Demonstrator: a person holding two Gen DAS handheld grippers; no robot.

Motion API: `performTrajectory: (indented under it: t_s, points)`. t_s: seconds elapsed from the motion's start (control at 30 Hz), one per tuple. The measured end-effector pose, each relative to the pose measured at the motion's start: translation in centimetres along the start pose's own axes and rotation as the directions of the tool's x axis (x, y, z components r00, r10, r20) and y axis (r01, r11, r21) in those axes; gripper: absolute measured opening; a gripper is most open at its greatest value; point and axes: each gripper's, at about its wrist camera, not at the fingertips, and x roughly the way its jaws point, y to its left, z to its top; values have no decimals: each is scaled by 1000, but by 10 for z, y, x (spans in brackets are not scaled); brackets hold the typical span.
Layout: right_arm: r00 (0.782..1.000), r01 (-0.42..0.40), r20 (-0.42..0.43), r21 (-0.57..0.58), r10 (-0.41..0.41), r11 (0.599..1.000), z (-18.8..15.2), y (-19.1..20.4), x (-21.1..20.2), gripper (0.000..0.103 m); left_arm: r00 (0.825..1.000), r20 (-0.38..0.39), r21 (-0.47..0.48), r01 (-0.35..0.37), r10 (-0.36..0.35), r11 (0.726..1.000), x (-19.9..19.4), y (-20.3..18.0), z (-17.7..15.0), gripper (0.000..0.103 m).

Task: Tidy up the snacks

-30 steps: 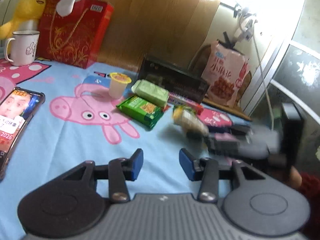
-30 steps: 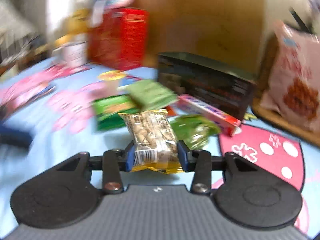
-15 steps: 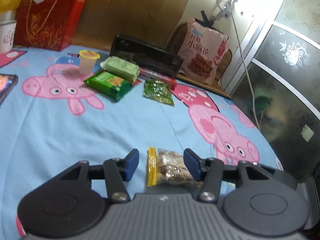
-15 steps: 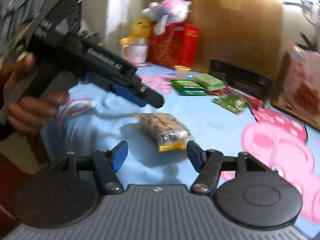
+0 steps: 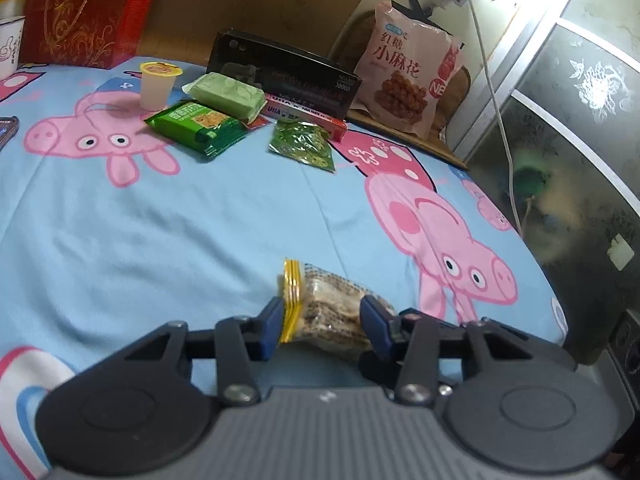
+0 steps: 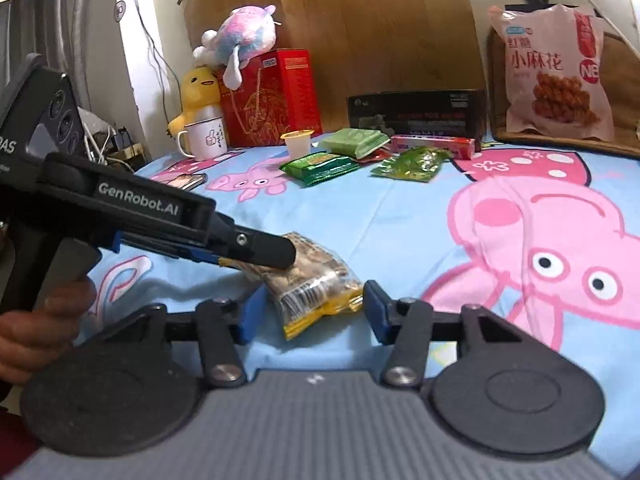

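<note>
Left gripper (image 5: 320, 326) straddles the peanut packet (image 5: 328, 312) lying on the blue sheet (image 5: 200, 220), jaws close to its sides, not clearly pinching. Right gripper (image 6: 312, 316) is spread around the packet's other end, not touching. Risks: the crinkly film slips out of the left grip, or the two grippers bump. The other snacks (image 5: 196, 126) sit well apart.
</note>
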Motion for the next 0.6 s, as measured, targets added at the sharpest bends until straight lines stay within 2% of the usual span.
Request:
performTrajectory:
  t_s: [0.23, 0.6]
  points:
    - [999, 24, 28, 48, -26, 999, -11, 0, -8, 56, 999, -7, 13, -41, 41, 999, -2, -9, -5, 42]
    - [997, 68, 34, 50, -70, 996, -17, 4, -13, 58, 997, 2, 8, -77, 77, 997, -8, -10, -10, 43]
